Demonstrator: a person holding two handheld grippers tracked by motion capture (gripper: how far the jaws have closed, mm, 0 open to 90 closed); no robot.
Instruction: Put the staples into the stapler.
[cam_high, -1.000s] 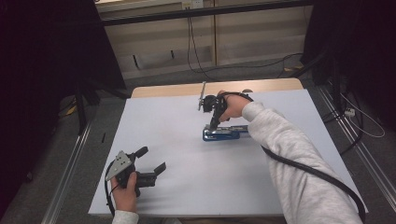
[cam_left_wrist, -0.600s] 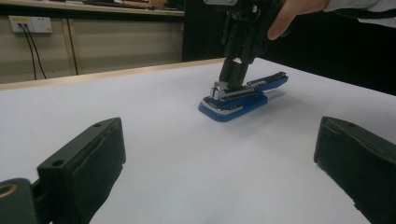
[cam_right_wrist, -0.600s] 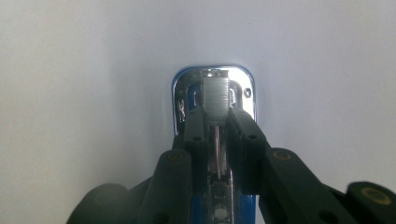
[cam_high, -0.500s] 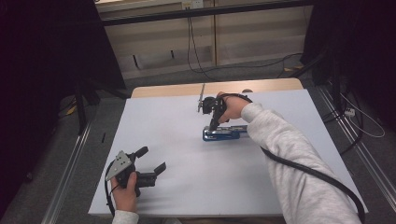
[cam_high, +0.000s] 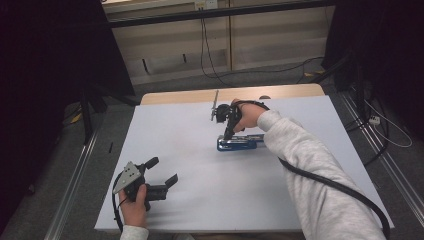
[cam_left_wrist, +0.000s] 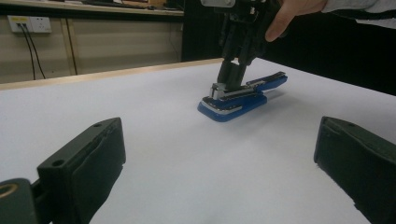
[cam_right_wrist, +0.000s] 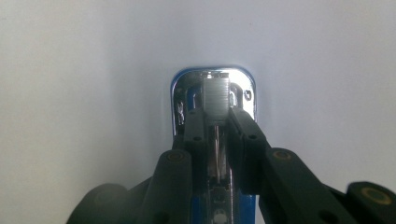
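A blue stapler with a metal top lies on the white table, right of centre. My right gripper points straight down onto its left end. In the right gripper view the jaws are shut on the stapler's metal head, one on each side of my right gripper. The left gripper view shows the stapler with the right gripper standing on it. My left gripper rests near the table's front left, held by a hand. It is open, my left gripper holds nothing, and it faces the stapler.
A wooden strip runs along the table's far edge. The right gripper's black cable trails over the grey sleeve. Cables lie on the floor behind the table, and metal rails run along both sides.
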